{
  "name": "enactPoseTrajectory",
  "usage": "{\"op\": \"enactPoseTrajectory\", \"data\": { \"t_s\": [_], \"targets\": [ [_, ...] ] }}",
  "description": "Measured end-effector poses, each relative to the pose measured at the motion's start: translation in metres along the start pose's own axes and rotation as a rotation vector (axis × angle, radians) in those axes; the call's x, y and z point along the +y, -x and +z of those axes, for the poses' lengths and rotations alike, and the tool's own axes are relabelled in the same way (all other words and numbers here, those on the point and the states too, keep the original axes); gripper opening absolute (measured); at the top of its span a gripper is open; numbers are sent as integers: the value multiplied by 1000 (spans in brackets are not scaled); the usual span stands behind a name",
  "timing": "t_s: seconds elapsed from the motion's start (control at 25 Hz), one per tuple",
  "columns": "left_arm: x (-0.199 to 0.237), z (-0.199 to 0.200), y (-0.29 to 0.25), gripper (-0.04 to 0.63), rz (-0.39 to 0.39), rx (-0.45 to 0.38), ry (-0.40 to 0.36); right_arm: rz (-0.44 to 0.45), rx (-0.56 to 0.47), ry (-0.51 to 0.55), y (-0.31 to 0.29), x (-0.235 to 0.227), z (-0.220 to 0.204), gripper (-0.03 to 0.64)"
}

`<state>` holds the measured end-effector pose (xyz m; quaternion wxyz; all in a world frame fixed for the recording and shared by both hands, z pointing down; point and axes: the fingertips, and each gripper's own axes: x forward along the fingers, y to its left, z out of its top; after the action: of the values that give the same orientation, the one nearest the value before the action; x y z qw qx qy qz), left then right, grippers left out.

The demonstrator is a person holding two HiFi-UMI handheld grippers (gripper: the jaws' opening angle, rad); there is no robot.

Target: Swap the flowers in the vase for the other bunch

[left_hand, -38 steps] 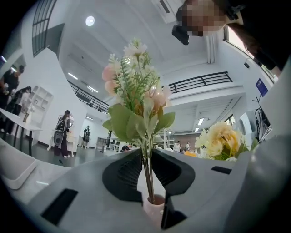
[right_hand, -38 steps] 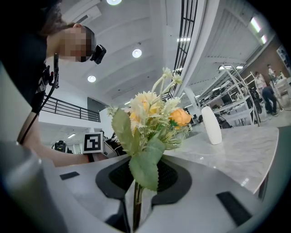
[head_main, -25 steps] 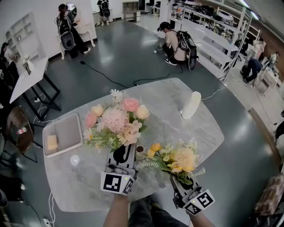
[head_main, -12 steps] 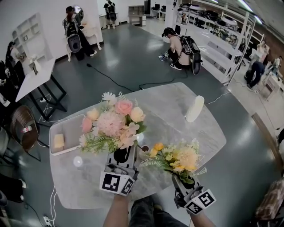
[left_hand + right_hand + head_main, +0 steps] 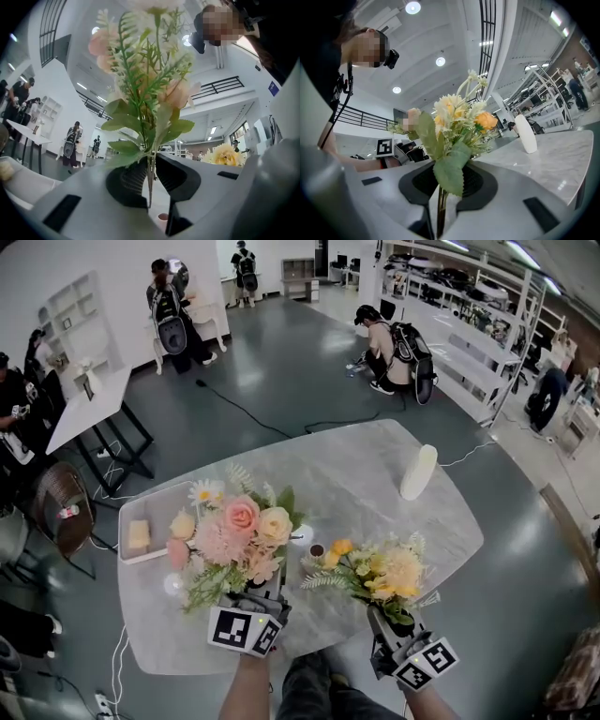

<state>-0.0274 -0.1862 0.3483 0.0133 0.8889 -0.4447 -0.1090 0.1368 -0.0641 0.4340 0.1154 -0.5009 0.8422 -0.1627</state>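
Observation:
My left gripper (image 5: 259,593) is shut on the stems of a pink and cream flower bunch (image 5: 232,538), which it holds upright over the table's left half. In the left gripper view the thin stems (image 5: 150,180) run between the jaws of the left gripper (image 5: 151,183), which have just been closing on them. My right gripper (image 5: 389,622) is shut on the stems of a yellow bunch (image 5: 382,573), and its own view shows those stems (image 5: 438,206) clamped. A small white pot with a dark mouth (image 5: 317,550) stands between the two bunches. A tall white vase (image 5: 418,472) stands empty at the far right.
A white tray (image 5: 161,507) with a yellow block (image 5: 138,535) sits on the marble table (image 5: 356,474) at the left. A small clear round thing (image 5: 172,584) lies near the pink bunch. People, cables, shelves and a side table are on the floor beyond.
My left gripper has carried the pink bunch leftward, away from the small pot. The right gripper and its yellow bunch have stayed in place.

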Motion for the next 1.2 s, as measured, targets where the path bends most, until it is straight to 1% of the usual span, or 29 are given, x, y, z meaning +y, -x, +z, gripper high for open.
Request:
{"op": "enactPoseTrajectory", "data": {
  "t_s": [0.16, 0.4, 0.84, 1.2],
  "targets": [
    [6, 3, 19, 66, 14, 14, 9, 14, -8, -4, -1, 14, -1, 95],
    [4, 10, 20, 66, 65, 22, 17, 39, -10, -24, -4, 4, 16, 95],
    [10, 0, 70, 66, 144, 44, 13, 106, -8, -34, -11, 25, 7, 95],
    [8, -8, 90, 63, 174, 67, 8, 142, -9, -44, -19, 31, 9, 95]
  ]
}}
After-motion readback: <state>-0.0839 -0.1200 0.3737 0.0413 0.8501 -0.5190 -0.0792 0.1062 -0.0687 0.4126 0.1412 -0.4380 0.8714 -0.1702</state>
